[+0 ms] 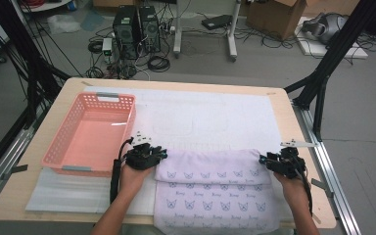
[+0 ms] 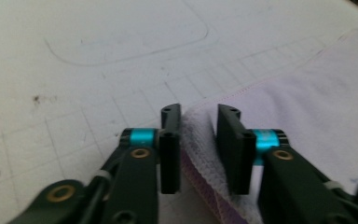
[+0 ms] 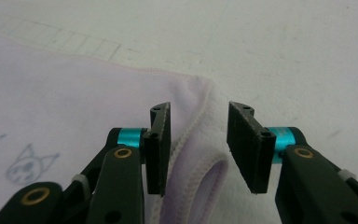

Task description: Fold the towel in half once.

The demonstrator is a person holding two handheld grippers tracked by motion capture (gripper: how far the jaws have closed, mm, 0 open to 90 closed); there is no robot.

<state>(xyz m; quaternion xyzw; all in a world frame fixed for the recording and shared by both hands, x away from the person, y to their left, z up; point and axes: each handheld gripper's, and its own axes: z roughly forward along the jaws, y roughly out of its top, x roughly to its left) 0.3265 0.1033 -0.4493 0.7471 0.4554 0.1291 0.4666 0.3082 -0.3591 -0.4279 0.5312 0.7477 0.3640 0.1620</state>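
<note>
A pale lilac towel (image 1: 215, 188) printed with small cat faces lies folded on the white mat (image 1: 200, 115), its near part hanging over the table's front edge. My left gripper (image 1: 160, 155) sits at the fold's far left corner. In the left gripper view the towel (image 2: 307, 93) has its doubled edge between the parted jaws of the left gripper (image 2: 199, 111), with a gap showing beside the cloth. My right gripper (image 1: 265, 159) is at the far right corner. There the towel (image 3: 74, 93) curls up between the wide-set jaws of the right gripper (image 3: 200, 108).
An empty pink plastic basket (image 1: 103, 98) stands on the table's left side, just left of my left gripper. The wooden table (image 1: 58, 105) has black frame posts at both sides. Computers, cables and a cardboard box lie on the floor beyond it.
</note>
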